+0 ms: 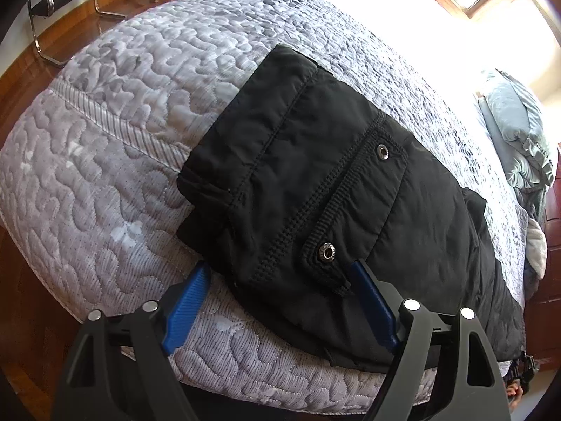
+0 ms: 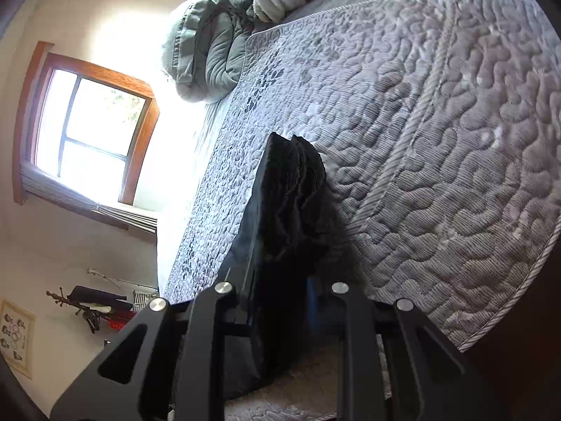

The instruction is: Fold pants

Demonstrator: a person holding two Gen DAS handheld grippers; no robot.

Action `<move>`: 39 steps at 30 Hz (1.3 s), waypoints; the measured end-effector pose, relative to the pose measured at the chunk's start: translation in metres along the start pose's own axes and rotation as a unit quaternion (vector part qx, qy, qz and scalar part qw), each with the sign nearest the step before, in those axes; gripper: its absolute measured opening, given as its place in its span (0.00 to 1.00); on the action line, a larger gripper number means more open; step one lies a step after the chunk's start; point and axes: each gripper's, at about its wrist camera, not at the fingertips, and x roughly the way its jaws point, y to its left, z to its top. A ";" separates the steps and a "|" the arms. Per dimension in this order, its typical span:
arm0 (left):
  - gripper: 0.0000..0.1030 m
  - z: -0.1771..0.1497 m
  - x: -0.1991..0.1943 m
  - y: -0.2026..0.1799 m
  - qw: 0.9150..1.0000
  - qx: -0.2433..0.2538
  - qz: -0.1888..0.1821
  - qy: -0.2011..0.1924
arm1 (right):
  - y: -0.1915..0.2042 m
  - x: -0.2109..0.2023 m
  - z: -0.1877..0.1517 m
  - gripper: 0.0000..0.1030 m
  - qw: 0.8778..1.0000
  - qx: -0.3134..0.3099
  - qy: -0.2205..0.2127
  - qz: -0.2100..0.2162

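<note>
Black pants (image 1: pixel 315 189) lie folded in layers on the grey quilted bed (image 1: pixel 122 105), with two metal snaps and a pocket flap showing. My left gripper (image 1: pixel 280 280) is open, its blue fingers (image 1: pixel 186 308) on either side of the near edge of the pants, holding nothing. In the right wrist view the pants (image 2: pixel 291 203) fill the space between the fingers as a thick stack of layers seen edge-on. My right gripper (image 2: pixel 280 291) reads as closed on that stack; the fingertips are hidden by the fabric.
Grey bedding and a pillow (image 1: pixel 519 140) are piled at the head of the bed, also in the right wrist view (image 2: pixel 217 42). A chair (image 1: pixel 70 0) stands on the wooden floor beyond the bed's foot. A window (image 2: pixel 87 133) is on the far wall.
</note>
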 end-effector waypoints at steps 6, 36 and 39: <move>0.80 -0.005 -0.005 0.012 1.000 -0.013 -0.017 -0.008 | 0.057 -0.009 -0.001 0.19 0.998 -0.056 -0.005 -0.010; 0.83 -0.031 -0.022 0.035 0.987 -0.055 -0.081 -0.125 | 0.237 -0.010 -0.063 0.17 0.965 -0.259 -0.011 -0.039; 0.83 -0.032 -0.022 0.037 0.987 -0.056 -0.085 -0.123 | 0.249 -0.006 -0.071 0.17 0.961 -0.274 -0.010 -0.042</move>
